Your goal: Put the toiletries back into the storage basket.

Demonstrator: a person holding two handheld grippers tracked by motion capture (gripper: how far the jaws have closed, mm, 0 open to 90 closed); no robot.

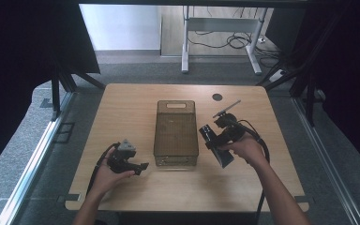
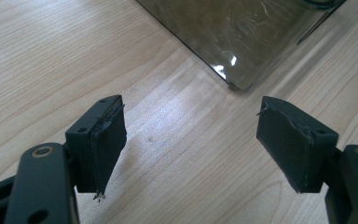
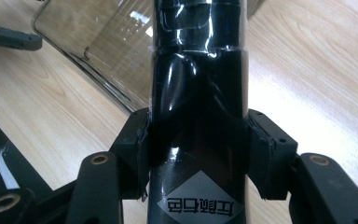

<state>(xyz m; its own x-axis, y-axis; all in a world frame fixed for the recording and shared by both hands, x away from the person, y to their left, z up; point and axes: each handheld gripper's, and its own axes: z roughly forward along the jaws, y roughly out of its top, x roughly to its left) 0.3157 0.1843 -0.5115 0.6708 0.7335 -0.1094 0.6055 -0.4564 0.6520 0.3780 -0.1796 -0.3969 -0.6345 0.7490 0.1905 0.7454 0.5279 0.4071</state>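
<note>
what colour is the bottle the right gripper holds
Glossy black, with a silver diamond label; the bottle shows best in the right gripper view, clamped by the right gripper.

Looking down from above near table [image 1: 122,187] edge, facing forward. Riding close behind each gripper's jaws, looking along them at tabletop. Sharing smoky clear bin [image 1: 176,133] [image 2: 233,37] [image 3: 98,51].

A see-through smoky plastic bin [image 1: 176,133] stood mid-table; my left gripper [image 1: 138,167] lay near-left of it, and my right gripper [image 1: 215,140] held a glossy black packet [image 1: 214,145] just right of it.
</note>
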